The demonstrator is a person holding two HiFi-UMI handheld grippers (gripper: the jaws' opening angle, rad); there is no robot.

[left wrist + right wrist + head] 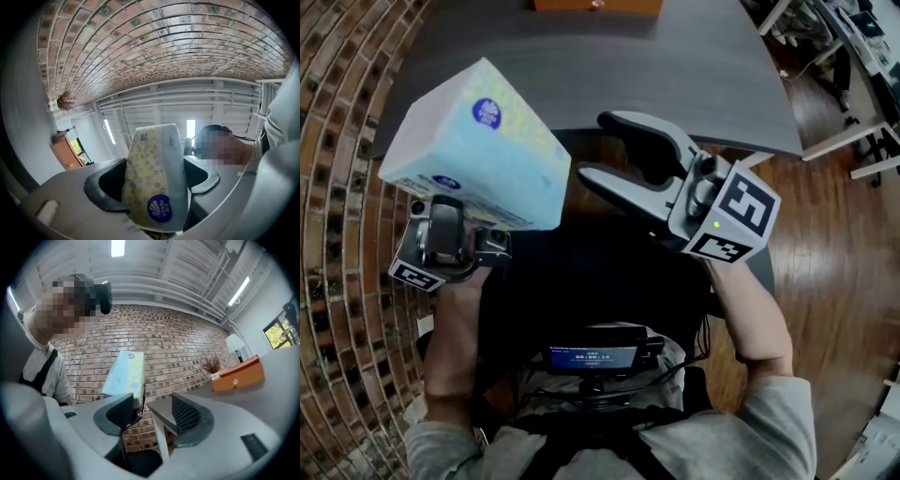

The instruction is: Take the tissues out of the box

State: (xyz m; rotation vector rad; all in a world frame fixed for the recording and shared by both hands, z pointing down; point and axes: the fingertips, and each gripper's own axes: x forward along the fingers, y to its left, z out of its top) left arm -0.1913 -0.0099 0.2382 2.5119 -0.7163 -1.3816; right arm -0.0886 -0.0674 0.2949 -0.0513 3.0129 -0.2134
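Note:
The tissue box (478, 141), a pale blue and yellow pack with a round blue logo, is held up at the left of the head view, tilted. My left gripper (153, 178) is shut on its lower end, one jaw on each side; in the head view the pack hides those fingertips. No tissue sticks out of the pack on any side I see. My right gripper (592, 147) hangs just right of the pack, open and empty, its tips pointing toward it with a small gap. From the right gripper view the pack (124, 373) shows beyond my open right gripper (151, 416).
A dark grey table (675, 66) lies ahead with an orange box (595, 6) at its far edge. A brick wall (337, 141) runs along the left. Wooden floor and white table legs (853, 141) are at the right. A small screen device (595, 356) hangs at the person's chest.

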